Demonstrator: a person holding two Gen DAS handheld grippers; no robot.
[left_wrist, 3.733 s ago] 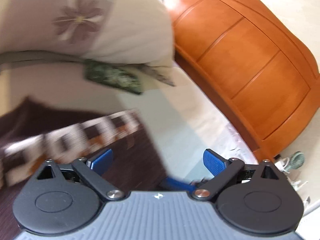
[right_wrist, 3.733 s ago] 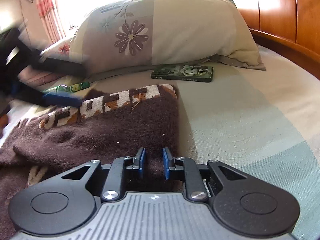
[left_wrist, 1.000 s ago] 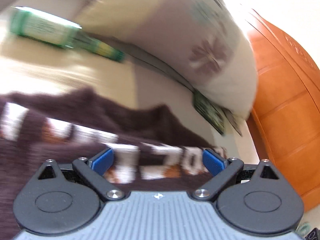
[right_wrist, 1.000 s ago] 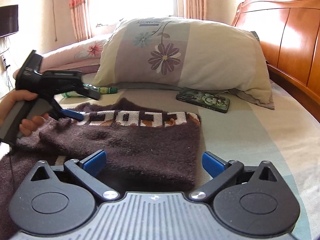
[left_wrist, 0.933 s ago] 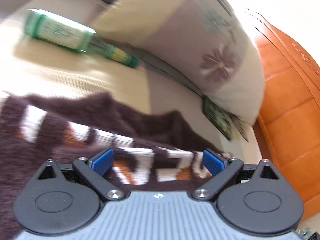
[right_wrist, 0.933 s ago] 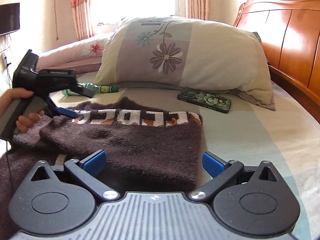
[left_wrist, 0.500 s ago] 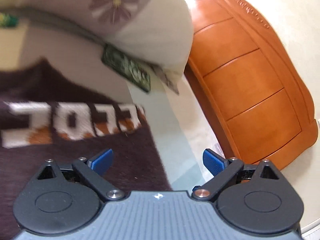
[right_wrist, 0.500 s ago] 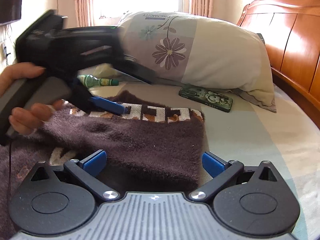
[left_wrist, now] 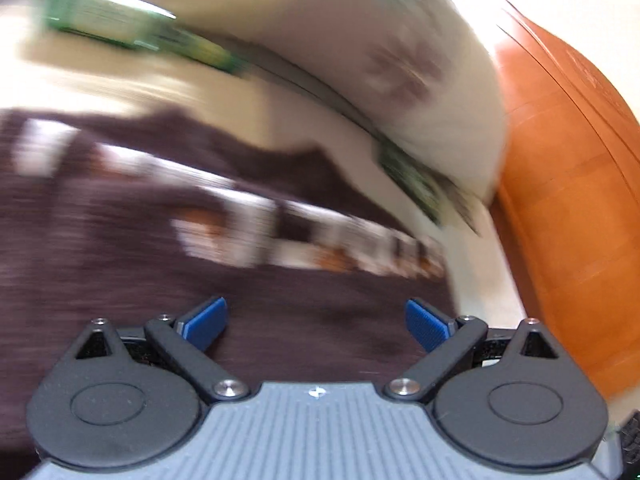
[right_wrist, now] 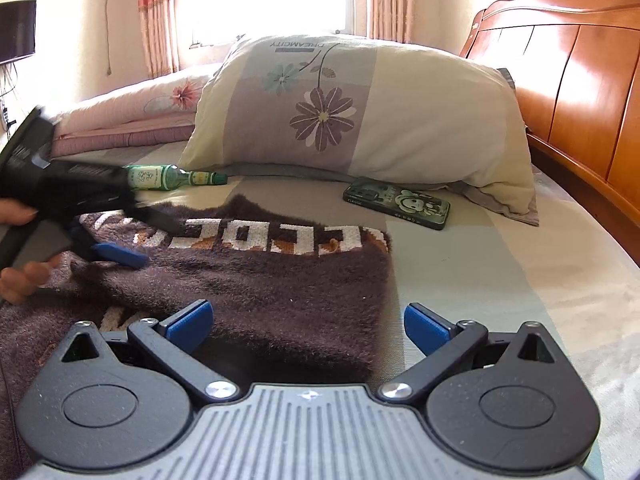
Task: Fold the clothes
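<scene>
Right gripper (right_wrist: 306, 322) low over the near edge of the brown sweater (right_wrist: 260, 280), blue pads wide apart, nothing btwn them. Sweater lies folded on the bed sheet (right_wrist: 500, 280), white lettering facing up, its right edge w/ bare sheet beyond. Left gripper (right_wrist: 116, 254) held in a hand (right_wrist: 20, 276) over the sweater's left part, jaws spread too; its own view is blurred. Behind: green bottle (right_wrist: 172, 178) lying flat, phone (right_wrist: 396, 202) just beside the flowered pillow (right_wrist: 360, 116). Wooden headboard (right_wrist: 580, 100) far right

Both wrist views low over bed, facing headboard; share sweater (right_wrist: 256, 280), pillow (right_wrist: 360, 112).
</scene>
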